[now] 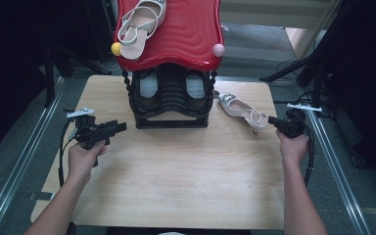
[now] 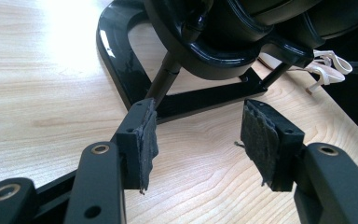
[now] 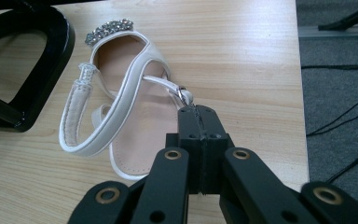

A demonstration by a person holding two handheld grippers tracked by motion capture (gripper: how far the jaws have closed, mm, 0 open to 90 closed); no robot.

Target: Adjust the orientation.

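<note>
1. On the pale wooden worktop, the high view shows a black plastic shoe rack with a glossy red wavy top shelf; a white strappy sandal lies on that shelf, and a yellow ball knob and a pink ball knob sit at its front corners. Neither gripper view takes in the red shelf or that upper sandal.
2. The high view also shows a second white sandal with a jewelled toe strap lying on the worktop just right of the rack's base, with the right gripper at its heel end.
3. The right gripper view gives the detail missing from above: the sandal's jewelled band, its pinkish insole and thin buckle strap. The right gripper's fingers are pressed together, their tips at the small metal buckle; whether strap is pinched between them cannot be told.
4. The left gripper points at the rack's lower left side. In the left gripper view its fingers stand wide apart with nothing between them, over bare wood short of the rack's black base frame.
5. Two pale shapes inside the rack's lower tier are shadowed and hard to identify. The rack's top is cut off by the high view's upper edge, and the far sandal appears small and partly hidden in the left gripper view.
</note>
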